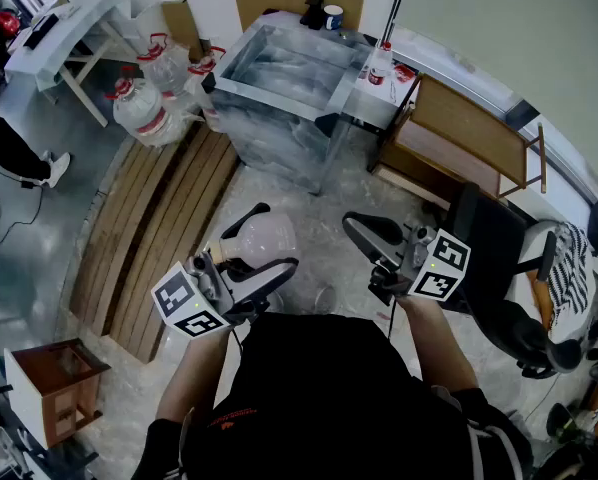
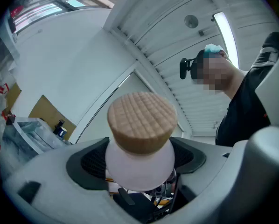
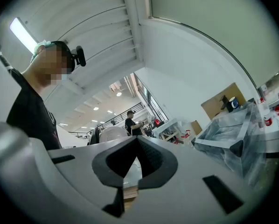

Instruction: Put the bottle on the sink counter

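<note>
Holding the bottle is my left claw. It is spread wide, with one pad pressed on each side of the bottle's fat round belly. The bottle is up in the air in front of me, well apart from the sink worktop, which sits far ahead by the wall. My right claw is pinched together with nothing in it. I think the bottle is glass, so it is hard and could break if I bump it. It looks empty, so I guess it is light. The belly is round and smooth, so I think it could slip or roll in the pads. The fat middle seems the best place to hold it, not the thin neck or the cork. The head view shows me the see-through belly and the way to the sink, but only a bit of the cork. The left gripper view shows the cork's flat top pointing right at the camera and both pads hugging the bottle. Only the right gripper view shows that its claw is closed.
</note>
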Demonstrator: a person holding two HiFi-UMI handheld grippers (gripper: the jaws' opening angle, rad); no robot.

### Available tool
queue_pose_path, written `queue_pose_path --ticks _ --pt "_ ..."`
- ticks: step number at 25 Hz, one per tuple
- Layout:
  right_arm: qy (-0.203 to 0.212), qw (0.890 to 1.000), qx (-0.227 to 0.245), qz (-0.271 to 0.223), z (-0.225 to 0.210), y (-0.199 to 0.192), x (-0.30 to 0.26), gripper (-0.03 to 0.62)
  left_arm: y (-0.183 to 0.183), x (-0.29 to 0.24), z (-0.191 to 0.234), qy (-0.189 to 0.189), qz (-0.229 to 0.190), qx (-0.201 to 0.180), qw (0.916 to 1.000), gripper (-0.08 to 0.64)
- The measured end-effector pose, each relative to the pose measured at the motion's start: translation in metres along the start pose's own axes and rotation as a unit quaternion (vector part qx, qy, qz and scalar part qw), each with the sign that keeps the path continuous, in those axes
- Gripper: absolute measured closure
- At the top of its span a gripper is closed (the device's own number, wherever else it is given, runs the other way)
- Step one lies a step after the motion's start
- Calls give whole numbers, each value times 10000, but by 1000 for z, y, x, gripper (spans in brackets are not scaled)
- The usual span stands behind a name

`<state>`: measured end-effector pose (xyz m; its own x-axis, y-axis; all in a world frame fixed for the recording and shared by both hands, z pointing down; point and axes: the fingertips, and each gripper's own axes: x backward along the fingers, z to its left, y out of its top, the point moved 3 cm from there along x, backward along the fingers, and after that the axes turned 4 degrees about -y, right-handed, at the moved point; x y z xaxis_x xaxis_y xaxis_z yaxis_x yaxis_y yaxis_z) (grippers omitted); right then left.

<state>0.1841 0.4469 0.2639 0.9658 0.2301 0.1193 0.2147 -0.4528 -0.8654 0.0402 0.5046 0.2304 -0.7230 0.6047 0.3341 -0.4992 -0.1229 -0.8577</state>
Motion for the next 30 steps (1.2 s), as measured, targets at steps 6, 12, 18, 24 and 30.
queue_pose_path --ticks 6,12,18,24,30 --pt "22 10000 -1 32 -7 4 16 591 -9 -14 -5 44 -27 12 10000 166" --pt "51 10000 -3 27 -9 4 30 591 -19 -22 -13 62 -39 6 10000 166" --pt "21 10000 -54 -22 -14 8 37 591 -22 -29 -16 102 -32 2 9999 166" --pt "82 9999 -106 41 -21 5 52 591 -30 -35 -22 217 -29 -64 9997 166" --pt "84 9999 -107 12 -30 12 59 591 -32 -42 -17 246 -7 -51 9997 166"
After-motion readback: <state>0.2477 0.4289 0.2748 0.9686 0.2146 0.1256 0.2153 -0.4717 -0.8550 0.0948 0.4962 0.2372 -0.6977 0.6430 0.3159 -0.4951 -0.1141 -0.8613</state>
